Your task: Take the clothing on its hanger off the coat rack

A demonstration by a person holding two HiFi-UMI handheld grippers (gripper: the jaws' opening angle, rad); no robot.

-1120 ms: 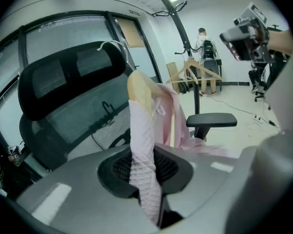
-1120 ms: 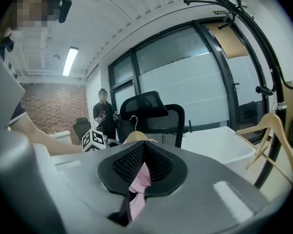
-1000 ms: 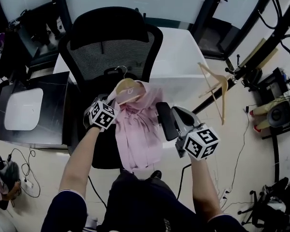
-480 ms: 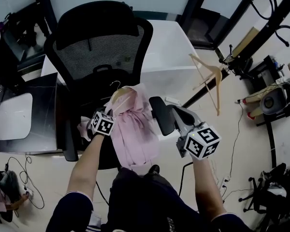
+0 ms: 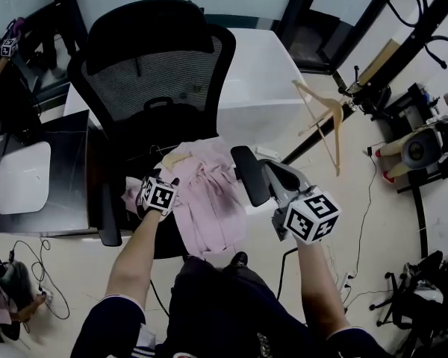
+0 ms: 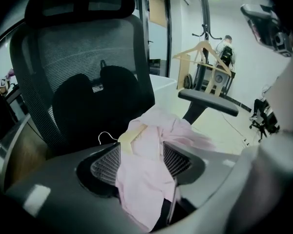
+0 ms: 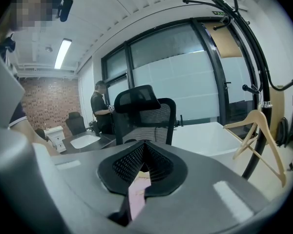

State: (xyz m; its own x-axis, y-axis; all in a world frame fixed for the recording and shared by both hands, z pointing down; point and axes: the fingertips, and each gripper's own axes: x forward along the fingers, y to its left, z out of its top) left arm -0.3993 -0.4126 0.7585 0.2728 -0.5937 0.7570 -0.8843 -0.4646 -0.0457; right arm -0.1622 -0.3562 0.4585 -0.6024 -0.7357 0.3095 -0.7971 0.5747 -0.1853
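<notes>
Chair (image 5: pixel 160 66) carried the load. The pink shirt (image 5: pixel 209 192) lay slumped on the right half of the seat and ran toward the seat's front edge. It was well clear of the rack (image 7: pixel 262 89), so I judged the removal done.

The rack stood off to the right. One bare wooden spare (image 7: pixel 241 119) hung on it, and no clothing.

Shirt, by my read: light, thin and fully limp, with no shape of its own. It would bunch under any pinch and could slide off smooth wood if tugged sideways. It isn't fragile, just sloppy.

Left gripper (image 6: pixel 144 147): the jaws had just been opening and stood wide apart over the seat. The shirt lay between them, but the pads weren't pressing on it, so it was released.

Right gripper (image 7: pixel 144 147): the jaws were nearly together, tips meeting, beside the shirt's right edge. A pink strip showed in the slot, and I took that as a pinched fold. That grip would hold cloth only and wouldn't steer the load.

Hanger (image 6: pixel 132 136): pale wood, stiff, poking out at the shirt's back end toward the backrest. It was the best place to grab, at the neck or a bared shoulder, where the pads get a hard flat face and the shirt just follows.

Hook (image 6: pixel 103 136): thin bent wire lying left of the neck over the seat. It looked too slim to clamp and likely to twist in the pads, so I'd skip it.
</notes>
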